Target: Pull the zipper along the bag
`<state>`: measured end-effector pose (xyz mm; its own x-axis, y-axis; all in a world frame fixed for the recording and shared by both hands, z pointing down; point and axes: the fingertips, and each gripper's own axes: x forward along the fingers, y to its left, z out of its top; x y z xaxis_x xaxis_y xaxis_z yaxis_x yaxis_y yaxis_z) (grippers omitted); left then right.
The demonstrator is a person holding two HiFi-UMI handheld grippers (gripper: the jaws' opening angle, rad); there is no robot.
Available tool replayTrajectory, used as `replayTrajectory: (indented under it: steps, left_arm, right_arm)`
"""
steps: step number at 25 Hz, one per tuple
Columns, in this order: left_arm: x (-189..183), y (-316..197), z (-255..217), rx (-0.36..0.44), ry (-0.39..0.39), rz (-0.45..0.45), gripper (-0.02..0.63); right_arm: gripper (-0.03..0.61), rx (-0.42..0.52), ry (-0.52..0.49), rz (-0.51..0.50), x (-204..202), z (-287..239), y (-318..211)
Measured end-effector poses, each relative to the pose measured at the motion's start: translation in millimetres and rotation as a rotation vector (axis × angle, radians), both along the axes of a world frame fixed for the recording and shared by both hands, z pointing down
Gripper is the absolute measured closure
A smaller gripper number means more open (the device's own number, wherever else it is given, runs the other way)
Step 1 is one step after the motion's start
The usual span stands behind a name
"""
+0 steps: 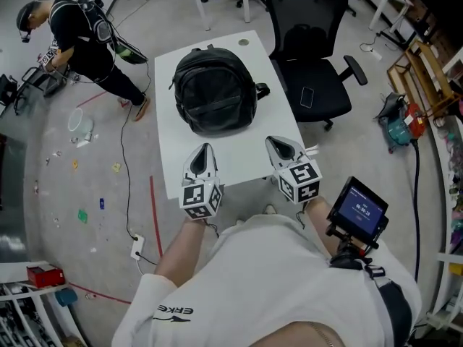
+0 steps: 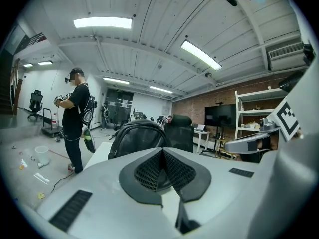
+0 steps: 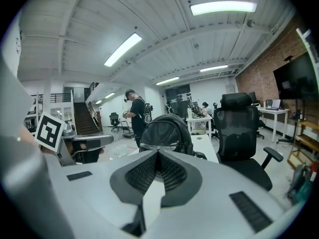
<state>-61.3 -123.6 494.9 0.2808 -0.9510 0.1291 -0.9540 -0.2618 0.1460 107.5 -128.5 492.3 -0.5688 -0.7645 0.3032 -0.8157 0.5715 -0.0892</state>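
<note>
Bag [image 1: 215, 91], frame centre, on worktop [image 1: 242, 161]. Left tongs [image 1: 205, 149], right tongs [image 1: 273, 143] below: both closed, empty. Advised: pin fabric, draw zipper steadily.

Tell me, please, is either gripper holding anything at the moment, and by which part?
Nothing is held: the left gripper and the right gripper are both shut on nothing, short of the backpack.

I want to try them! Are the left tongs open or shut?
Shut. The left tongs have their dark pads meeting in a line with nothing between them; the backpack stands beyond, untouched.
</note>
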Motion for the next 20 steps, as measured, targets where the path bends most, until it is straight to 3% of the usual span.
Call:
replayTrajectory:
  steps: [20]
  left_arm:
    - [-9.0, 9.4, 5.6, -0.012, 0.010, 0.001, 0.611]
  right_arm:
    - [0.575, -0.016, 0.022, 0.027, -10.4, 8.4, 12.4]
